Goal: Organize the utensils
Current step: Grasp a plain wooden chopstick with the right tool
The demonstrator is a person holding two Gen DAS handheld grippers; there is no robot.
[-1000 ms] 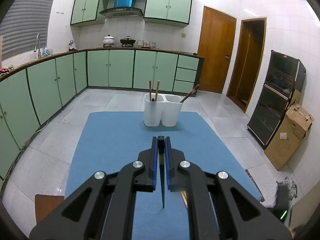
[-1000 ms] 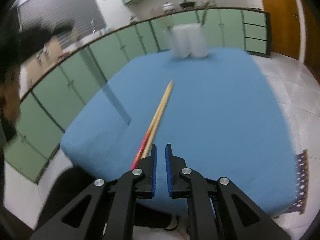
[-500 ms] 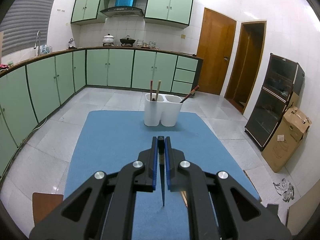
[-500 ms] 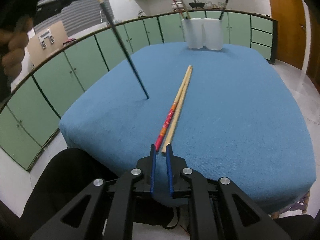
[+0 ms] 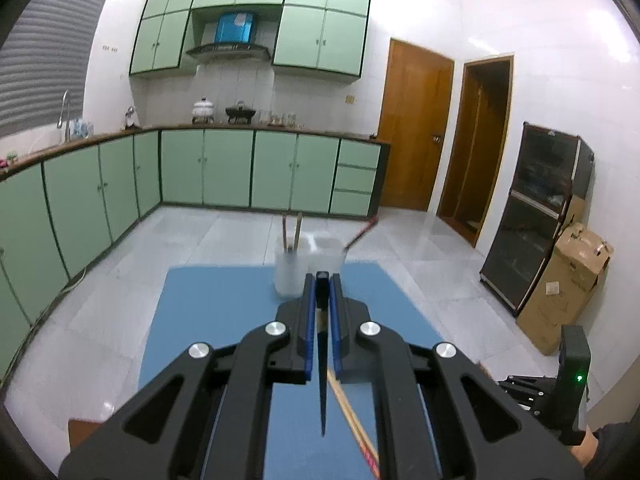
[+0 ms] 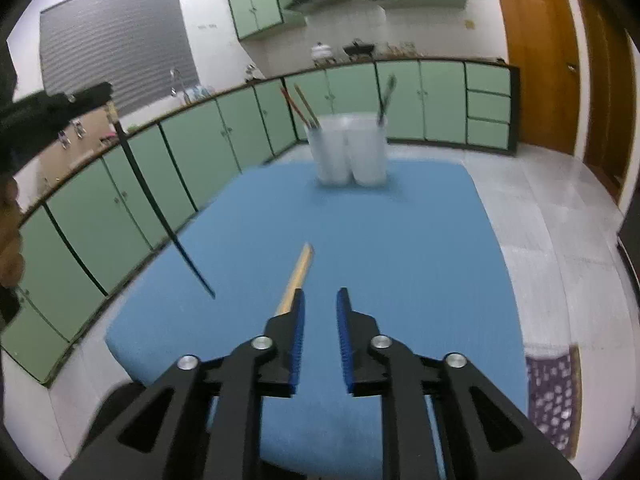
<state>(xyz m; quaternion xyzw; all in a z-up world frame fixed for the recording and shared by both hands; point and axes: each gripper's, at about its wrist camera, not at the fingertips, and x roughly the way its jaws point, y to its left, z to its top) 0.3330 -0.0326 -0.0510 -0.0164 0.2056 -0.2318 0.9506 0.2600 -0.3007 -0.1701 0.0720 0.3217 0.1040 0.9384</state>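
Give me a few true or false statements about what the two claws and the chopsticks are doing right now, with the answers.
1. The left claw is shut on a dark, tapered chopstick. True.
2. The right claw holds a chopstick. False: it is open and holds nothing.
3. A pale wooden chopstick lies on the blue table cloth. True.
4. The white two-compartment utensil holder has nothing in it. False: chopsticks stand in both compartments.
5. The dark chopstick's tip rests on the cloth. False: in the right wrist view it hangs above the cloth.
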